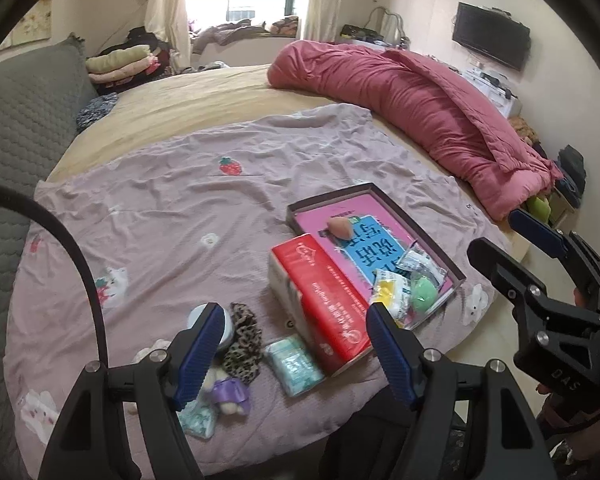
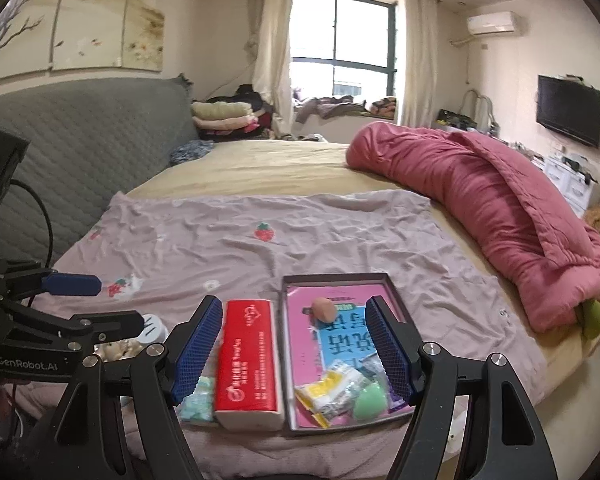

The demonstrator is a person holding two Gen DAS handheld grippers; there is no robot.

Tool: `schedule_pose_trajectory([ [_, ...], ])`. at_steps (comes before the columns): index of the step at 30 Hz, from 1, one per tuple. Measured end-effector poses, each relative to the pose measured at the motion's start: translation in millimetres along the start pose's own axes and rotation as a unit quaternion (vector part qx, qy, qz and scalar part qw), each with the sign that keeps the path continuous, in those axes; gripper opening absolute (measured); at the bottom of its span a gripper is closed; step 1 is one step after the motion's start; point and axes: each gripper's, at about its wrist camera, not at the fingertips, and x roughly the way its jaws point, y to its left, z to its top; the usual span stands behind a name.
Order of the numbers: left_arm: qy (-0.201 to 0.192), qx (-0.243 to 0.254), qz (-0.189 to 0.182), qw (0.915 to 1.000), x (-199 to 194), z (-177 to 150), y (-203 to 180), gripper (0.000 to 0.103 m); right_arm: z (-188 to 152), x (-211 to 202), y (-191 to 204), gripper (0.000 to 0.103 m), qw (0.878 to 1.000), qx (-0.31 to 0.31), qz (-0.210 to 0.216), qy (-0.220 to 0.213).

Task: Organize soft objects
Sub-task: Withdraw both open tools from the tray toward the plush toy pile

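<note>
In the left wrist view, the left gripper [image 1: 296,354] fills the bottom of the frame with its blue pads spread well apart and nothing between them. Under and beyond it, a mauve sheet [image 1: 172,200] covers the near part of the bed. At centre right a shallow dark tray [image 1: 424,222] lies on the sheet, lined with a pink and blue printed card; inside it are a peach sponge [image 1: 339,227] toward the upper end, and at the lower end some crinkly packets [image 1: 394,286] and a green sponge [image 1: 424,294]. A red tissue pack [image 1: 324,292] lies just beside the tray's left edge. Lower centre sits a pale green tissue packet [image 1: 296,366], and left of it a leopard-print scrunchie [image 1: 242,340], a small plush toy with a purple ribbon [image 1: 226,394] and a round pale container [image 1: 226,326] (partly hidden by the left pad). The right gripper [image 1: 540,236] shows at the right edge.

In the right wrist view, the right gripper [image 2: 296,354] occupies the bottom with its pads wide apart and empty, hovering above the red tissue pack [image 2: 250,356] and the tray [image 2: 336,278]. The peach sponge [image 2: 325,309] lies near the tray's top, the green sponge [image 2: 370,400] and packets [image 2: 332,394] near its bottom. The left gripper [image 2: 100,300] enters from the left; its spread is hard to judge from this angle. A rolled pink quilt [image 2: 500,200] lies along the right of the bed.
</note>
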Motion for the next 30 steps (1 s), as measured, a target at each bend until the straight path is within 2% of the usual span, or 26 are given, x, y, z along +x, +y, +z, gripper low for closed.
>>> schedule_pose_trajectory([
  [8, -0.006, -0.023, 0.017, 0.9996, -12.7, -8.0, 28.4, 0.073, 3.7, -2.7, 30.3, 0.075, 0.999, -0.028, 0.027, -0.002],
  [16, -0.004, -0.056, 0.037, 0.9977, -17.0, -21.0, 66.5, 0.073, -6.4, 4.7, 54.1, 0.075, 0.997, -0.056, 0.047, 0.014],
  [26, 0.015, -0.117, 0.062, 0.9911, -11.0, -49.5, 126.0, 0.073, -28.4, 26.3, 86.8, 0.075, 0.991, -0.095, 0.077, 0.047],
  [30, 0.036, -0.134, 0.070, 0.9879, -1.3, -70.6, 143.9, 0.073, -40.6, 34.8, 100.1, 0.075, 0.988, -0.104, 0.094, 0.062],
])
